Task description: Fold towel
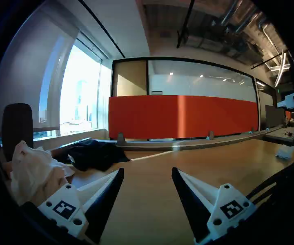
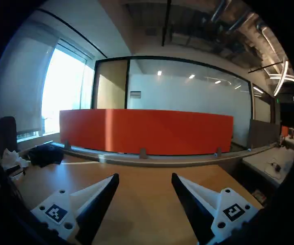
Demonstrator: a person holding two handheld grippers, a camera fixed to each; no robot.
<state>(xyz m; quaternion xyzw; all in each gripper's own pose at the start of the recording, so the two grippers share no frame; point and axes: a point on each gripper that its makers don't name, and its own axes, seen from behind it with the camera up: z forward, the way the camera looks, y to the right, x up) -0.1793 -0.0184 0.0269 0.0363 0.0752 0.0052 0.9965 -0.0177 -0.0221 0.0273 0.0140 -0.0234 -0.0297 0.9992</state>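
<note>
A crumpled pale pink and white towel (image 1: 34, 173) lies in a heap at the left of the wooden table (image 1: 155, 204). It appears small at the far left in the right gripper view as the towel (image 2: 11, 158). My left gripper (image 1: 147, 171) is open over bare tabletop, to the right of the towel and apart from it. My right gripper (image 2: 145, 177) is open too, above the table (image 2: 147, 208), with nothing between its fingers.
A dark bundle of cloth (image 1: 96, 154) sits behind the towel; the same cloth (image 2: 45, 155) is at far left. An orange divider panel (image 1: 179, 116) runs along the table's back edge. A dark chair back (image 1: 17, 126) stands at left. A small white item (image 1: 285, 152) lies far right.
</note>
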